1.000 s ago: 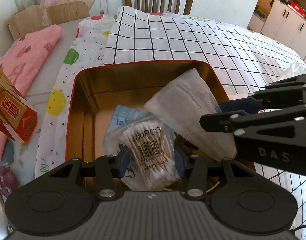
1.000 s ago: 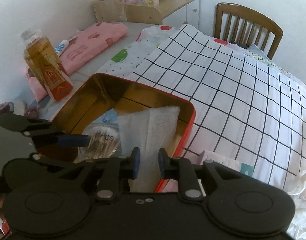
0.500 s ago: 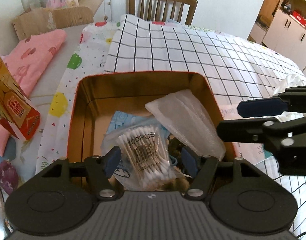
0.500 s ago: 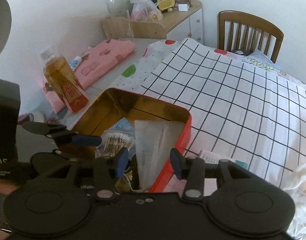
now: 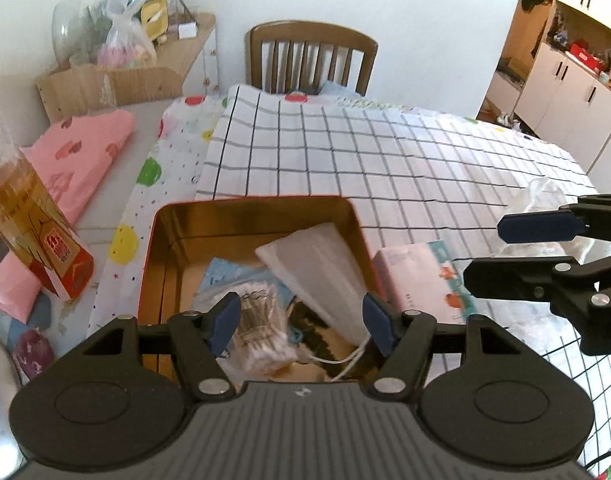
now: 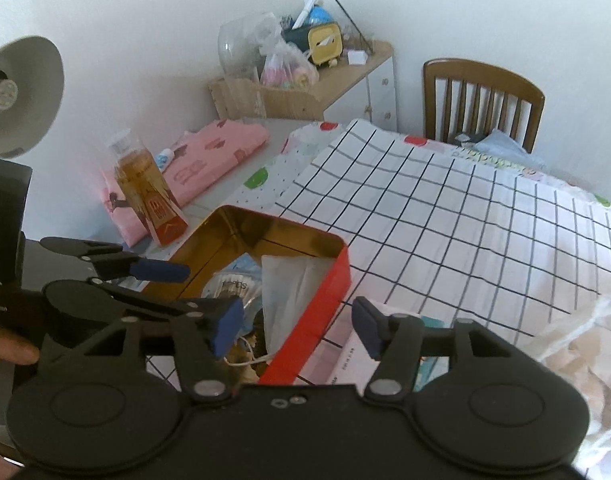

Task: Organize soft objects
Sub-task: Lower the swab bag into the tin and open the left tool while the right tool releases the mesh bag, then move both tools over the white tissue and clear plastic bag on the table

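- At the far left we see a tea bottle (image 5: 23, 216) standing upright on the counter (image 5: 105, 216) beside a folded pink cloth (image 5: 81, 160), clear of the tin, so it seems to be no part of the sorting.
- Our left gripper (image 5: 301, 322) hovers over the near edge of the red tin (image 5: 247, 201), fingers spread wide and holding nothing.
- Inside the tin lie a cotton swab pack (image 5: 261, 332) and a white face mask (image 5: 321, 276), the mask leaning on the right wall, likely because it was dropped in from that side.
- Just right of the tin, a pink tissue pack (image 5: 417, 276) rests on the checked cloth (image 5: 385, 160), probably next to go in.
- Our right gripper (image 6: 295, 326) hangs above it, fingers spread, empty.
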The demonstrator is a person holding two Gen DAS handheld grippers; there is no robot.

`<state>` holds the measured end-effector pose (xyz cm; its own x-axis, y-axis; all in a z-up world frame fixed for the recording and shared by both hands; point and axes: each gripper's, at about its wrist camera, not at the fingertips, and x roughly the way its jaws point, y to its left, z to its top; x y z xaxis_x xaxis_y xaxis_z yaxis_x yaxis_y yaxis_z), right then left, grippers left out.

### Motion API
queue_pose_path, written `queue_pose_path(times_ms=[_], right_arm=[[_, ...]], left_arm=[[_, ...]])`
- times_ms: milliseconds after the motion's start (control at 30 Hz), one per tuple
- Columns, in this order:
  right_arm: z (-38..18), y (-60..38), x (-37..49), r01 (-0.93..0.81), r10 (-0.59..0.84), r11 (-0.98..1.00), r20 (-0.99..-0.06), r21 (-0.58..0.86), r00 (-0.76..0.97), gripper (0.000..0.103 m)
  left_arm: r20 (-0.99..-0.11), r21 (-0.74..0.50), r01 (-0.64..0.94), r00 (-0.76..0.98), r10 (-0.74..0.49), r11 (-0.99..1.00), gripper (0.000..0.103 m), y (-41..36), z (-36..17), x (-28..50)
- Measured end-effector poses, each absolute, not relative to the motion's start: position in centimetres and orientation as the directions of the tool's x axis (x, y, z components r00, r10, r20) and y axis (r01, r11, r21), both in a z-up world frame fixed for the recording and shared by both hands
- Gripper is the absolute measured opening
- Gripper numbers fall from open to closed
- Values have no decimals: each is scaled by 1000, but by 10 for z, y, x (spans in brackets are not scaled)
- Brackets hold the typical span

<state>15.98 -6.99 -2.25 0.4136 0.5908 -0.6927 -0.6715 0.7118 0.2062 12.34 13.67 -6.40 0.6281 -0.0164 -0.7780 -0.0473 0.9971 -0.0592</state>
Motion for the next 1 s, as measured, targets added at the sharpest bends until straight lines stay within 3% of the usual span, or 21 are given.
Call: queue_pose_path(times_ms=[67, 267, 500, 567, 1000], right_arm=[[-19, -79, 156, -669, 587, 718, -684, 193, 433, 64], [-11, -109, 144, -667, 592, 722, -662, 184, 459, 65], [-4, -149, 132, -665, 607, 723, -631, 186, 484, 77], [-3, -163, 130, -661, 608, 726, -625, 190, 489, 79], [6, -250, 151, -589, 542, 793, -622, 155, 565, 97]], left_arm=[[-768, -60, -47, 640, -15, 997, 76, 130, -59, 119], [-744, -65, -30, 668, -29, 997, 76, 108, -46, 109], [-723, -77, 14, 688, -66, 997, 76, 71, -39, 107], [-717, -83, 31, 692, -81, 996, 85, 59, -37, 108], [-693, -129, 144, 694, -193, 981, 88, -17, -40, 123]])
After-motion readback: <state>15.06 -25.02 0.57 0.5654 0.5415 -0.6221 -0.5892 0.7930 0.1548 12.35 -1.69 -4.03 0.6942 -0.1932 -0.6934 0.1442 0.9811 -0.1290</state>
